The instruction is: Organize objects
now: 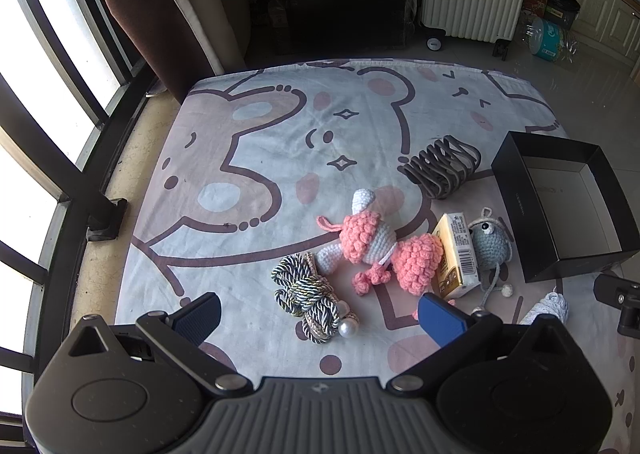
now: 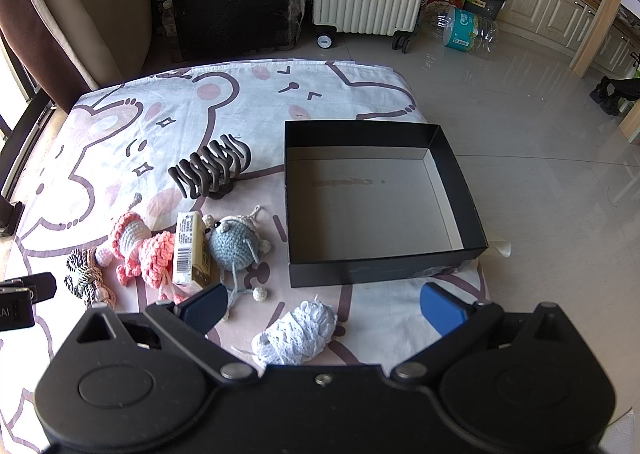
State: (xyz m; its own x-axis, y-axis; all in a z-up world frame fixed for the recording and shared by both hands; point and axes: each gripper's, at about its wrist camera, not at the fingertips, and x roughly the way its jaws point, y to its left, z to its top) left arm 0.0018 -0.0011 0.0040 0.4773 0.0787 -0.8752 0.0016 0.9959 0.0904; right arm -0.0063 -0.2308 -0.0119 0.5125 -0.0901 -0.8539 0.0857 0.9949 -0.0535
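Bear-print cloth (image 2: 256, 94) covers table; items listed left to right, right wrist view.

- 1 rope hair tie (image 2: 86, 274), pearl end, at 9 o'clock.
- 1 pink knitted doll (image 2: 140, 250), touching tie.
- 1 yellow carton (image 2: 190, 250), wedged between doll and 1 grey knitted mouse (image 2: 236, 242).
- 1 brown hair claw (image 2: 210, 168), at 11 o'clock, apart from the others.
- 1 white yarn bundle (image 2: 298, 334), between open fingers of right gripper (image 2: 324, 308).
- 1 black box (image 2: 380, 266), empty, at 1 o'clock.

Left gripper (image 1: 320, 314): fingers spread, holding nothing, hair tie between them.
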